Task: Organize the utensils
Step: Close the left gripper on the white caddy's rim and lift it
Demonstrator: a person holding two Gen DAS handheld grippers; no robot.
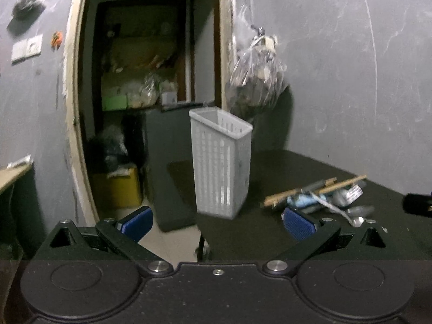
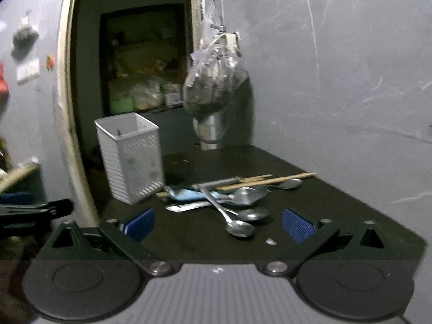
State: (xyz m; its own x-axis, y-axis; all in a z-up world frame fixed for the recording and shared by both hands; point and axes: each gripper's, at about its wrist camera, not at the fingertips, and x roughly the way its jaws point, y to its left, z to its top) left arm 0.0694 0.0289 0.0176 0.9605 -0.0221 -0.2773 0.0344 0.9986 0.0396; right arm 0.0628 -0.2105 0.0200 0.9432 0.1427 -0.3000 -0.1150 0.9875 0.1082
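Both pairs of fingers stood wide apart and empty, the right gripper (image 2: 218, 225) low over the dark table (image 2: 351, 216), the left gripper (image 1: 216, 221) facing the white basket (image 1: 221, 162). I judged the best start was the nearest spoon (image 2: 239, 228), taken by its handle clear of the pile (image 2: 229, 191). I counted one basket, about four spoons, two chopsticks (image 2: 267, 181); the rest overlapped too much.

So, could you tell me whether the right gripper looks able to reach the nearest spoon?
Probably yes: the right gripper is open, and the spoon lies uncovered on the table just ahead.
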